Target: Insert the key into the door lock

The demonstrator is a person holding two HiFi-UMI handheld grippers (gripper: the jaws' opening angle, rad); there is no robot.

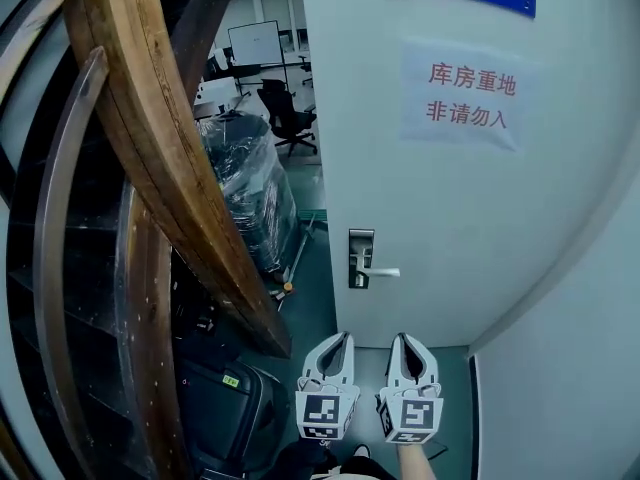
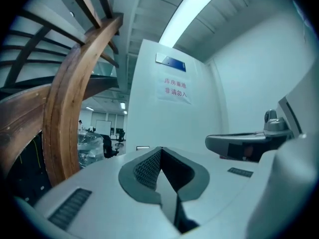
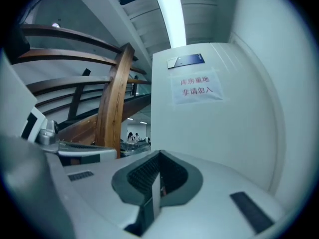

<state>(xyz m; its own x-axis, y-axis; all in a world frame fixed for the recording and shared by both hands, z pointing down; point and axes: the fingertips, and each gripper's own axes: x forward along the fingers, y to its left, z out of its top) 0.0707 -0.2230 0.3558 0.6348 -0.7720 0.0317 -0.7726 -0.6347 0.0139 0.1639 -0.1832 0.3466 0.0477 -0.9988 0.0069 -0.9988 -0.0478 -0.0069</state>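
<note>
Head view: white door (image 1: 470, 218) fills the frame. The door lock (image 1: 360, 258) sits on its left edge by the lever (image 1: 386, 272), well apart from both grippers. Jaws of left gripper (image 1: 339, 338) together, empty. Those of right gripper (image 1: 404, 339) together too, with a thin pale sliver (image 3: 155, 193) at the seam, maybe the key, can't confirm. Best done level and slow, tip squared to the keyhole.
</note>
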